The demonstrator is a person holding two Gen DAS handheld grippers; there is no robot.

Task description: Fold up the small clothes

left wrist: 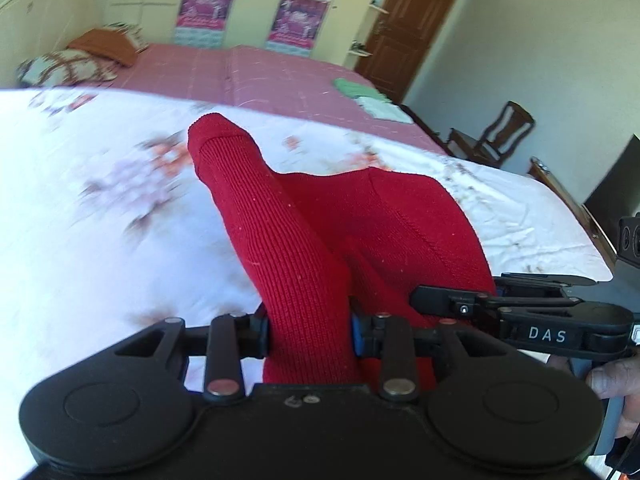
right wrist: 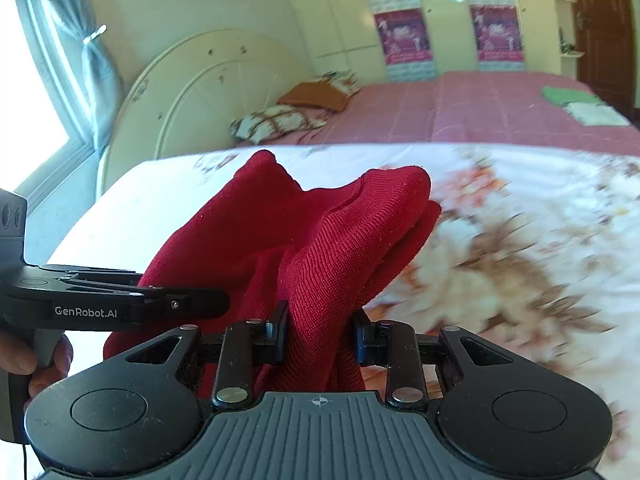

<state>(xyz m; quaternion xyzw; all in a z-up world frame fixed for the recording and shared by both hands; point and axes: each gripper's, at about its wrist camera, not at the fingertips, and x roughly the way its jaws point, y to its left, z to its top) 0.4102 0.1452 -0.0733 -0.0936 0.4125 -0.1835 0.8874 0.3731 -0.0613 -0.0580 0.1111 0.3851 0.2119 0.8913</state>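
A red knit garment (left wrist: 320,232) is held above a white floral sheet (left wrist: 100,220). My left gripper (left wrist: 310,330) is shut on a ribbed fold of it, which sticks up and forward between the pads. My right gripper (right wrist: 322,338) is shut on another bunched part of the red garment (right wrist: 320,248). The two grippers are close side by side: the right gripper (left wrist: 520,316) shows at the right of the left wrist view, and the left gripper (right wrist: 120,304) shows at the left of the right wrist view. The rest of the garment hangs between them.
Beyond the white floral sheet (right wrist: 520,240) lies a pink checked bedspread (left wrist: 260,76) with pillows (left wrist: 68,66) by a cream headboard (right wrist: 208,92). Folded green and white clothes (left wrist: 368,96) lie at its far corner. A wooden chair (left wrist: 496,136) and a brown door (left wrist: 412,28) stand at the right.
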